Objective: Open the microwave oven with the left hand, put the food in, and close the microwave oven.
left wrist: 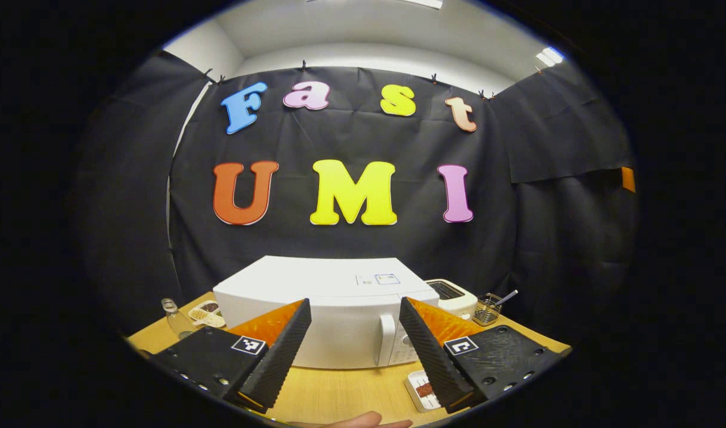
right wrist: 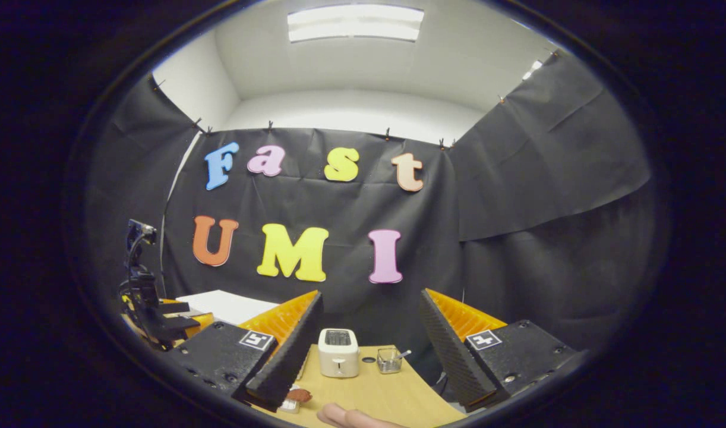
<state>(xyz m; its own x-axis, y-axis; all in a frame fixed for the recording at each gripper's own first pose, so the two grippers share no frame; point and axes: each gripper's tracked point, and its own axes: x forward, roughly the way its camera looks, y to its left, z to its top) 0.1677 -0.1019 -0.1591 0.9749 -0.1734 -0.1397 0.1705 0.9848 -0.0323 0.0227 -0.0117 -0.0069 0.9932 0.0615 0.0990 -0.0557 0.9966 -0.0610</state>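
Left tool (left wrist: 354,333): fingers wide apart, empty | faces closed white boxy microwave oven (left wrist: 327,309) on pale wooden tabletop (left wrist: 339,392) | right tool (right wrist: 369,342): wide apart, empty, facing white toaster (right wrist: 338,352)

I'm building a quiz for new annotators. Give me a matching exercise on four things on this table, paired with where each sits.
Things:
1. microwave
2. toaster
3. glass bottle
4. wire basket

Places:
A. right of the toaster
B. left of the microwave
C. middle of the table, door shut
D. right of the microwave, beside it

Pairs: 1-C, 2-D, 3-B, 4-A
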